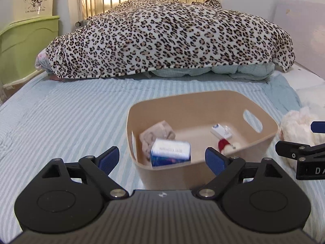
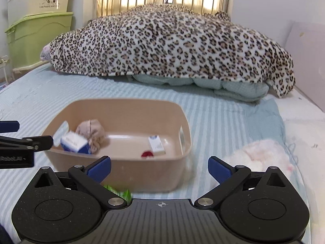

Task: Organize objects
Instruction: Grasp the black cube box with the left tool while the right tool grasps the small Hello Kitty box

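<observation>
While both the left gripper (image 1: 162, 159) and right gripper (image 2: 159, 167) hang spread and empty, the basket (image 2: 121, 103) on the bed holds a blue box (image 1: 170, 152), cloth bundle (image 2: 93, 132) and small carton (image 2: 156, 145). A green item (image 2: 119, 193) is mostly hidden behind the right gripper; the fluffy toy (image 2: 262, 154) lies blurred beside the basket.

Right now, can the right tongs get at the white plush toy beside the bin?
Probably yes: the right tongs are open and empty, and the plush toy lies uncovered on the bed just outside the bin, nothing between.
</observation>
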The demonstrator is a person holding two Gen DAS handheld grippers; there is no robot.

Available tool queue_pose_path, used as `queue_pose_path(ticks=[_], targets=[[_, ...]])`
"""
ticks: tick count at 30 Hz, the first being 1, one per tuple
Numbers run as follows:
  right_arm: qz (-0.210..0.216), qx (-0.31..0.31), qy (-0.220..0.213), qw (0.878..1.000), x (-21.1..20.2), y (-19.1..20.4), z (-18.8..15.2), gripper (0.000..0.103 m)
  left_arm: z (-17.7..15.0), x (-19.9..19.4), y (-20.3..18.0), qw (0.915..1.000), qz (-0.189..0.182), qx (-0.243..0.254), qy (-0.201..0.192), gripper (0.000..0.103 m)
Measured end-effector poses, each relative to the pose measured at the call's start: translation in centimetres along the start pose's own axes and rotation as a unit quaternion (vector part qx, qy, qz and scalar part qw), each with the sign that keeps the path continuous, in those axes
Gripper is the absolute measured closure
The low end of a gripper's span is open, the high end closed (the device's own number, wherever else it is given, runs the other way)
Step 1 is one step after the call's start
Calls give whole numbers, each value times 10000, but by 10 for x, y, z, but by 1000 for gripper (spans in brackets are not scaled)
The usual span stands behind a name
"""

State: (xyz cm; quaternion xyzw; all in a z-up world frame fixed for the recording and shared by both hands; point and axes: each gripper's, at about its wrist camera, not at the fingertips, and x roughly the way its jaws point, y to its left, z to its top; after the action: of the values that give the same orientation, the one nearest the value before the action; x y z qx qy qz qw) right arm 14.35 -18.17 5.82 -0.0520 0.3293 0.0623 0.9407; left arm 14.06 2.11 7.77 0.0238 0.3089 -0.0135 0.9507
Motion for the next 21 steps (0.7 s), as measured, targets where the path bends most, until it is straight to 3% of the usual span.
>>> queue_pose_path(ticks=[7, 21], targets=[[-152, 50, 421, 9990, 15, -11, -35, 0, -33, 3, -4, 9996, -127, 143, 218, 11], [-173, -10, 1191, 9927, 75, -29, -82, 0, -78, 56, -22, 9965, -300, 225, 754, 11]])
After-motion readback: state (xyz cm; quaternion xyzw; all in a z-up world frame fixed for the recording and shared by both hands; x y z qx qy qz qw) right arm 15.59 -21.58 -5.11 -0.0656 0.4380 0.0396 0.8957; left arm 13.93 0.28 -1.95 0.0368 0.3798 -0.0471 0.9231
